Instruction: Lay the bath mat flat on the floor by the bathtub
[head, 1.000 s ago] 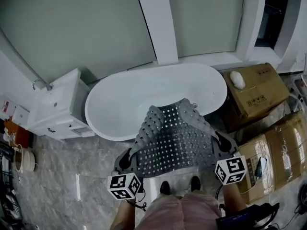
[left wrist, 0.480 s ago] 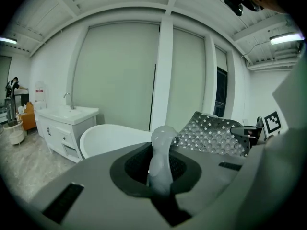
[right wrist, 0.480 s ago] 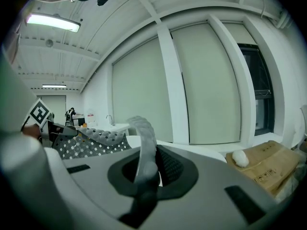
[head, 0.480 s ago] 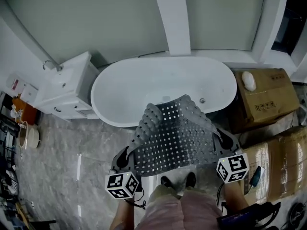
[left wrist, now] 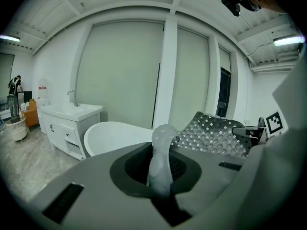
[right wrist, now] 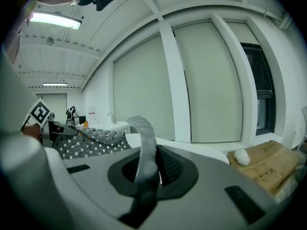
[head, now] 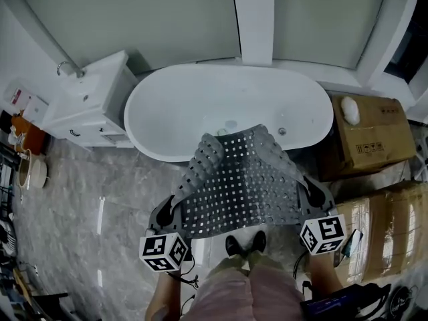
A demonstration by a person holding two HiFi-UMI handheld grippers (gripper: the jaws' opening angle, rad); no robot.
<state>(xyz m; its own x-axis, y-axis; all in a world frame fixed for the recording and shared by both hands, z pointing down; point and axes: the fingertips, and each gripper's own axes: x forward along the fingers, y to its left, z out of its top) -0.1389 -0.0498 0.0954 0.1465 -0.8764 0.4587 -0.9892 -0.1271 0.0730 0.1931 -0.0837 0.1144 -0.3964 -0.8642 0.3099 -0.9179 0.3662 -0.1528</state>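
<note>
The bath mat (head: pixel 237 182) hangs stretched between my two grippers above my feet. Its far edge reaches toward the near rim of the bathtub (head: pixel 227 105), and I can't tell whether it touches. The left gripper (head: pixel 175 209) is closed nearly all the way on the mat's near left corner, and a thin fold of it stands up between the pads. The right gripper (head: pixel 311 196) is pinched on the near right corner in the same way.

I judge the mat to be light, soft and rubbery. It is pierced with square holes and studded with bumps, and it sags and curls along its left side. It won't hold any shape, so the corners are the right place to grip it and keep it taut. Let slack, it would likely fold under itself on the marble floor (head: pixel 80 199), and the slick edge could slip from the pads.
</note>
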